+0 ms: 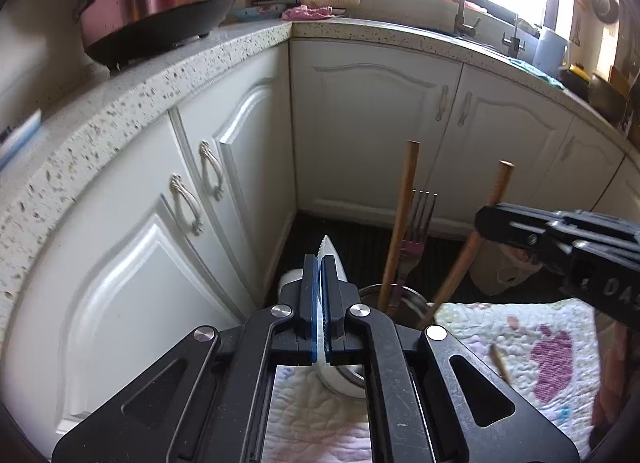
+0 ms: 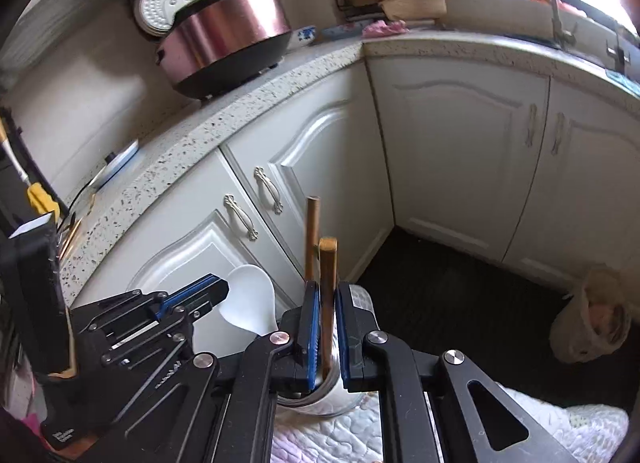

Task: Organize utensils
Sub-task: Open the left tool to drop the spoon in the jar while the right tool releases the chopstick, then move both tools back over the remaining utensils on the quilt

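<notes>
My left gripper (image 1: pixel 320 263) is shut on a white rice paddle (image 1: pixel 331 253), held upright just left of a round metal utensil holder (image 1: pixel 408 297). The paddle's broad head also shows in the right wrist view (image 2: pixel 252 299), with the left gripper (image 2: pixel 218 289) clamped on it. The holder stands on a quilted cloth (image 1: pixel 520 339) and holds a wooden chopstick (image 1: pixel 400 223) and a fork (image 1: pixel 418 223). My right gripper (image 2: pixel 328 295) stands around a second wooden chopstick (image 2: pixel 328 295) that leans in the holder (image 2: pixel 320 399); the jaws are slightly apart from it. The right gripper also shows in the left wrist view (image 1: pixel 492 223).
White cabinet doors (image 1: pixel 168 223) and a speckled counter (image 1: pixel 120 111) curve round the left and back. A pink rice cooker (image 1: pixel 160 3) sits on the counter. A bag (image 2: pixel 592 315) lies on the dark floor mat (image 2: pixel 460 303). Another small wooden stick (image 1: pixel 500 363) lies on the cloth.
</notes>
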`<state>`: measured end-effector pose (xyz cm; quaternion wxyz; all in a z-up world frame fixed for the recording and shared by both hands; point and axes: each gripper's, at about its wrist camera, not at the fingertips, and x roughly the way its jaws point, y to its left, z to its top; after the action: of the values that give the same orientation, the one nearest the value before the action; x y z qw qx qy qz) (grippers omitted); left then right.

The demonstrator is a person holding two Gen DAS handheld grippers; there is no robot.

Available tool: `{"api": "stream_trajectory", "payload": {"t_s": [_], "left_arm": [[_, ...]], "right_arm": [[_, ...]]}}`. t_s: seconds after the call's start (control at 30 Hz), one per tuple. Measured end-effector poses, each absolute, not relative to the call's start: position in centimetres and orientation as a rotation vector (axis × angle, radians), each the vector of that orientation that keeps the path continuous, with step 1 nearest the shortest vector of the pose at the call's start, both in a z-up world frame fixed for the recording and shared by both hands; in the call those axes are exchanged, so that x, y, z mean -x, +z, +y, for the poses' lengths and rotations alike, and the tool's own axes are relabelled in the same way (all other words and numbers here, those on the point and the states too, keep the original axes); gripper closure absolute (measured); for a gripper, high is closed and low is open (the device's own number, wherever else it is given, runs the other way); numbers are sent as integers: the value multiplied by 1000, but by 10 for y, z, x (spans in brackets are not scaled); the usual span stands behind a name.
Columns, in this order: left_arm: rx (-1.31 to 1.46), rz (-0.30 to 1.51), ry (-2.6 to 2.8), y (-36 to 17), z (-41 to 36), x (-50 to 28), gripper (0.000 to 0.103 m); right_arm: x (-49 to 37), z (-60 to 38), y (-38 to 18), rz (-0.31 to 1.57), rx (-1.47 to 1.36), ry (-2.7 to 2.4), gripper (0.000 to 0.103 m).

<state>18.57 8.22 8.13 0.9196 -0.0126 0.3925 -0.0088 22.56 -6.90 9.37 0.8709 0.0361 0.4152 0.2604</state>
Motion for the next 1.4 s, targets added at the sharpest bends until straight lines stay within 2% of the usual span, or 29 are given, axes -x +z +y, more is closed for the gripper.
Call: {"api": "stream_trajectory", "payload": {"t_s": [0.07,0.1,0.13,0.2,0.4,0.93,1.07,1.4], "left_arm": [[37,806,-17,80,81,-185,102],[42,804,-17,80,81,-183,100],[47,805,-19,80,81,-183,98],[63,812,-22,80,82,-179,81],[85,798,-22,86,83,-161,60],[99,797,-35,92,61,-109,60],[104,797,-32,92,57,-96,60],[113,827,-64,80,37,-65,60]], "right_arm": [[-222,-73,93,863,-90,538,54],[-219,-76,93,850,-104,537,53],[-216,-78,94,843,-110,544,53],[-212,-81,95,845,-105,548,53],[-191,-92,92,859,-104,545,53],[-127,-135,79,901,-93,468,52],[-109,-151,74,902,-94,446,47],[-72,-198,48,967,-88,363,46]]}}
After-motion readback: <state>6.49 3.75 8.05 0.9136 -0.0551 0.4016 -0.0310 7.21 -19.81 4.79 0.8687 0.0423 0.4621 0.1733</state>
